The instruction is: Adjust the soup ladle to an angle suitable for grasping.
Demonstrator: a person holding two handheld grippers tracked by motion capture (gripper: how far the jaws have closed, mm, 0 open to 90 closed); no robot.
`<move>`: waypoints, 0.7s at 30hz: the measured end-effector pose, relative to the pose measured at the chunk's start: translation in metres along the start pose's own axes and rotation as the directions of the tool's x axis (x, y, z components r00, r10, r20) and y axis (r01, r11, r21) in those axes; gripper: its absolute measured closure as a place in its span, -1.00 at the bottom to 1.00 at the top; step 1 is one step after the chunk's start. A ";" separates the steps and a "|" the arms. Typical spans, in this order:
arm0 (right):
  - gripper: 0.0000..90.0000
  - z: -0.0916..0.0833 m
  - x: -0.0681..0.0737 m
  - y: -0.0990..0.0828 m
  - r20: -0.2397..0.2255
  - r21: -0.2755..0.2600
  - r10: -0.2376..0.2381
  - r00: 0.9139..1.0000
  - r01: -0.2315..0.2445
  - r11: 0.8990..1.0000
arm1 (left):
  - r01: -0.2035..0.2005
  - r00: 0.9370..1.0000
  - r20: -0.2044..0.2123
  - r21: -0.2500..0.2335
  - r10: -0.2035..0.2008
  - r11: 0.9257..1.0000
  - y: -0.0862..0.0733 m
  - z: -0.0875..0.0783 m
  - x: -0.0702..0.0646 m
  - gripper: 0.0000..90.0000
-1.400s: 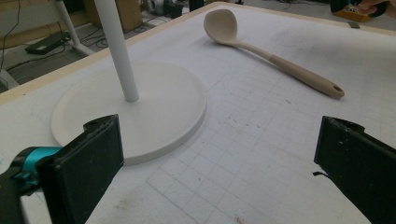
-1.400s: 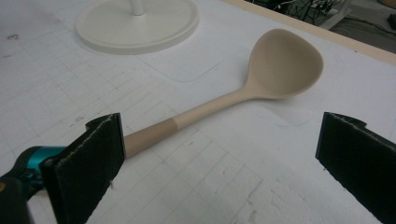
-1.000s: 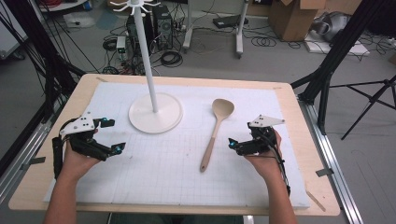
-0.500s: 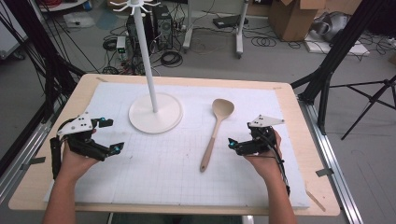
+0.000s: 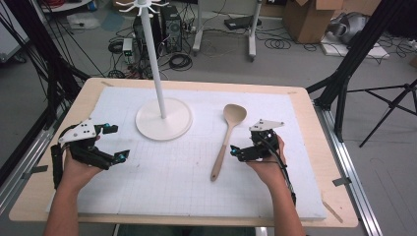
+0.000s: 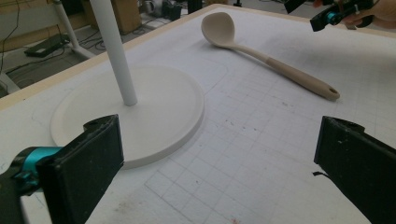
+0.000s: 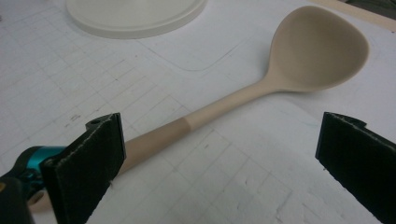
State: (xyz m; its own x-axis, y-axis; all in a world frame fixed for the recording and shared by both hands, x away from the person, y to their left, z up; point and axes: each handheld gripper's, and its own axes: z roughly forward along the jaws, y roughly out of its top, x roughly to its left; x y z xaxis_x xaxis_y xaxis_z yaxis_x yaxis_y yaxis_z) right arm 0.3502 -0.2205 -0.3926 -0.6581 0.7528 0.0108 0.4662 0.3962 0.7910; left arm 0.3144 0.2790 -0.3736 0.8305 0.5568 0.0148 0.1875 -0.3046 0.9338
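Note:
A beige spoon (image 5: 225, 140) lies on the white grid mat (image 5: 172, 187), bowl toward the far side. My right gripper (image 5: 239, 152) stands open just right of the spoon's handle. In the right gripper view the spoon (image 7: 261, 88) runs between the wide-apart jaws of that gripper (image 7: 219, 168), untouched. My left gripper (image 5: 116, 142) is open near the mat's left edge, with nothing between its jaws. In the left gripper view the left gripper (image 6: 219, 177) faces the white stand's base (image 6: 154, 107) and the spoon (image 6: 275, 70) beyond it.
A white stand with a round base (image 5: 163, 119) and a tall pole (image 5: 152, 59) sits at the mat's far left-centre. The mat rests on a wooden table (image 5: 314, 147). Cables, tripod legs and boxes crowd the floor beyond the table.
The left gripper has edged slightly to the left. The right gripper and the spoon have stayed put.

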 end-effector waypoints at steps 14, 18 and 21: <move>-0.99 0.057 0.005 0.019 0.049 0.142 0.086 0.995 -0.092 0.986 | 0.006 1.000 0.023 -0.010 -0.006 1.000 0.001 0.004 -0.002 -0.96; -0.99 0.071 0.009 0.020 0.090 0.198 0.146 0.985 -0.162 0.967 | 0.013 1.000 0.022 -0.020 -0.012 1.000 0.001 0.003 -0.002 -0.96; -0.99 0.080 0.011 0.017 0.118 0.235 0.154 0.981 -0.179 0.955 | 0.015 1.000 0.021 -0.023 -0.014 1.000 0.001 0.002 -0.002 -0.96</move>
State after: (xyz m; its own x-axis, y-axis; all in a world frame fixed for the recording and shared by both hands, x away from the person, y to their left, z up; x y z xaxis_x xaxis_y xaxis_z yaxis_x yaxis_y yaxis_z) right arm 0.3983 -0.1633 -0.4278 -0.5040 0.8616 0.0606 0.7019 0.3677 0.6101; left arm 0.3138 0.2761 -0.3734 0.8386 0.5448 -0.0062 0.1879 -0.2786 0.9419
